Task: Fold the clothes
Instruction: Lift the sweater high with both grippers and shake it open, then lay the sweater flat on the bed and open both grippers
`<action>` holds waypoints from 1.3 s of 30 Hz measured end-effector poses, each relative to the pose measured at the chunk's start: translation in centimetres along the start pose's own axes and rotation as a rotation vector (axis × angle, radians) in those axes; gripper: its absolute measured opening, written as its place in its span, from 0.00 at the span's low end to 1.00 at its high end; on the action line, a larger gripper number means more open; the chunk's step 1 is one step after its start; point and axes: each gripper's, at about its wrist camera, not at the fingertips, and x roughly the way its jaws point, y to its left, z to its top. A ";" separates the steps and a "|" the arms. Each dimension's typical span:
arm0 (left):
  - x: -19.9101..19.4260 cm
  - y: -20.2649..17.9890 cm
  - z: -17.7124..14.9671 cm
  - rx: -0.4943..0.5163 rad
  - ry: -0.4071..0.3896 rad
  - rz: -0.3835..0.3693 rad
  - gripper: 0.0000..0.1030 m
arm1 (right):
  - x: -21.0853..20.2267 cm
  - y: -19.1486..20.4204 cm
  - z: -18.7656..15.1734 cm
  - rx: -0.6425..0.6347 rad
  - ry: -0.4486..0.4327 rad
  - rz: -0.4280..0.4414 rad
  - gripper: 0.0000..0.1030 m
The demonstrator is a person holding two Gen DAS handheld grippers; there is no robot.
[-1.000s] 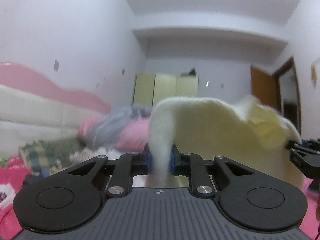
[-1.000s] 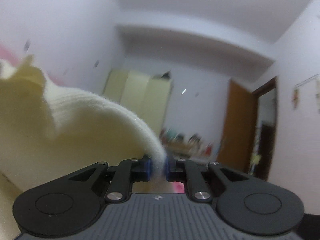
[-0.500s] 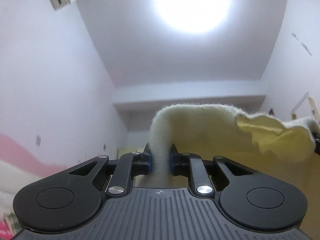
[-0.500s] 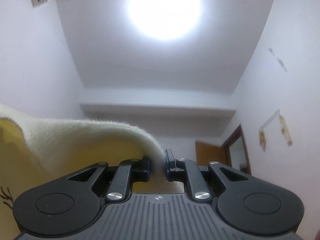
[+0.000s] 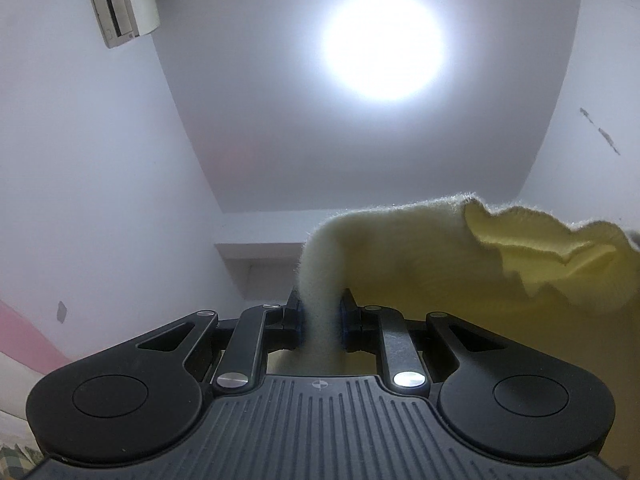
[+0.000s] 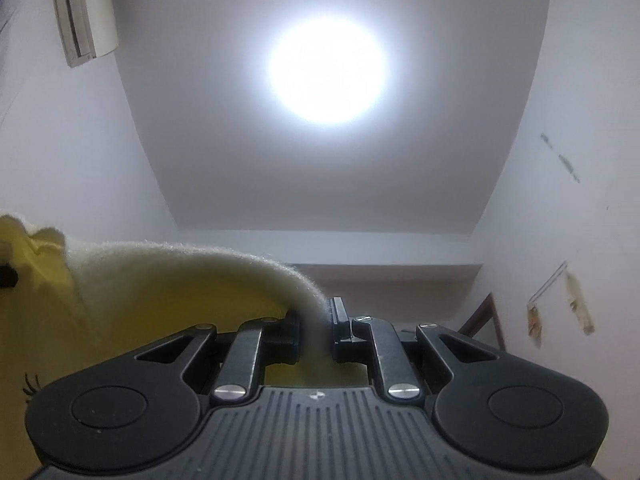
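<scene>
Both grippers, left point(image 5: 320, 318) and right point(image 6: 315, 330), stay pinched nearly shut on the yellow garment point(image 5: 460, 264), now swung up toward the ceiling lamp point(image 5: 383, 46), the cloth lifted, probably ready for shaking flat.

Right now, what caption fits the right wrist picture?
Right tongs shut on a fuzzy yellow garment, pointing up at the bright ceiling light.

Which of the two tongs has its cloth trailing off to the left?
The right tongs: their yellow garment trails left, while from the left tongs it spreads right. Both are clamped on it.
</scene>
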 end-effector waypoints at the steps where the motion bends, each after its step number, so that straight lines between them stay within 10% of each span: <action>1: 0.0 -0.1 -0.5 0.002 0.008 0.000 0.16 | 0.0 -0.1 -0.1 0.001 0.009 0.003 0.13; 17: 14.8 -1.8 -20.9 0.070 0.385 0.030 0.16 | 14.3 0.4 -18.0 -0.135 0.332 -0.021 0.14; 30: 22.9 -0.5 -52.3 0.142 1.154 0.049 0.24 | 21.4 5.2 -52.4 -0.209 1.011 0.077 0.14; 34: 21.8 -2.0 -54.9 0.250 1.308 0.009 0.50 | 21.4 5.7 -60.9 -0.215 1.311 0.119 0.40; 36: 20.8 -3.0 -53.6 0.269 1.302 -0.018 0.65 | 21.4 5.9 -61.1 -0.262 1.314 0.124 0.47; 39: 19.9 -2.8 -51.9 0.238 1.297 -0.036 0.89 | 21.4 5.9 -59.3 -0.326 1.288 0.127 0.86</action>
